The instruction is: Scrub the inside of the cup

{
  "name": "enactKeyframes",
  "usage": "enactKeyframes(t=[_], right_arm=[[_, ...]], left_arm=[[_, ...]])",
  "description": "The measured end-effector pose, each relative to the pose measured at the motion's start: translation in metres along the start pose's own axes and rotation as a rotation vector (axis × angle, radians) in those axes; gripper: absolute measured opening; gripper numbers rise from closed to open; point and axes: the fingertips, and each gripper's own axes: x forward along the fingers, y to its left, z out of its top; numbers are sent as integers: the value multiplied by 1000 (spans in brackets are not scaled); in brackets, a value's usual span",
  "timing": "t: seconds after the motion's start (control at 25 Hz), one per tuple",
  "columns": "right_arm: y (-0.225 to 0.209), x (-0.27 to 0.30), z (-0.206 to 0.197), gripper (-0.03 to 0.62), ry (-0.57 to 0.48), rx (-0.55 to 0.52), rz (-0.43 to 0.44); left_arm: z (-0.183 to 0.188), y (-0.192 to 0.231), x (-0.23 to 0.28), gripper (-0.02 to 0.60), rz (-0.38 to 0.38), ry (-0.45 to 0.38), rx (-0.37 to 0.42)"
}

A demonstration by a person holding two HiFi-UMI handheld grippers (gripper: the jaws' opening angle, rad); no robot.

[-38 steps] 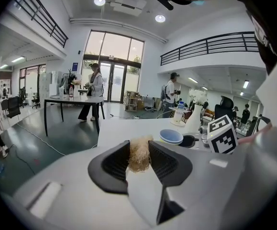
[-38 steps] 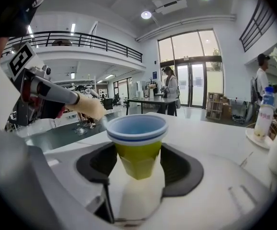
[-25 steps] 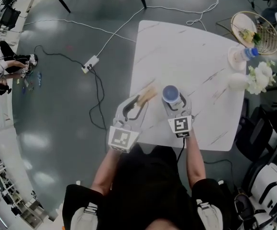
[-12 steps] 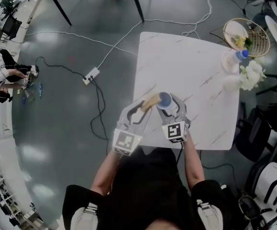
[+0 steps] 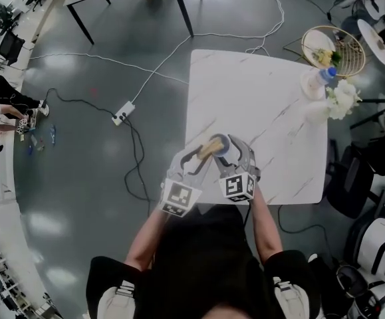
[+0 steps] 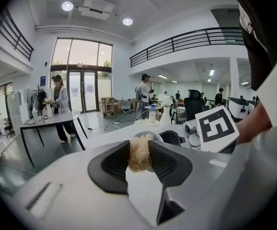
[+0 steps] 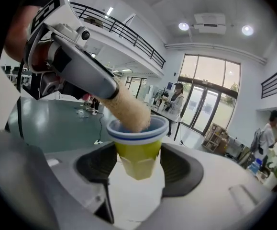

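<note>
Scrubbing looks begun: the left gripper [image 6: 139, 163], clamped on a fibrous loofah scrubber [image 7: 128, 107], dips it into the yellow cup [image 7: 138, 150], gripped by the right gripper [image 7: 137, 171] at the marble table's [image 5: 258, 92] 7 o'clock; next, push deeper and twist.

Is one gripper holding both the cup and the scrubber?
No, the right gripper holds the yellow cup between its jaws, while the left gripper clamps the tan scrubber.
</note>
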Motion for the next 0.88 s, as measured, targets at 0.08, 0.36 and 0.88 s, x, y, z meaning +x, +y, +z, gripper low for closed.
enactKeyframes(t=[0.08,0.36,0.88], right_arm=[[4,-1,3,284,0,-10,-2],[14,-6,11,284,-6,-24,-16],[15,-17,7,282,31,-19,-64]], left_arm=[[-3,-1,0,130,-13,19,5],[-9,-2,2,130,-39,43,16],[-7,-20,-2,130,-141,18,52]])
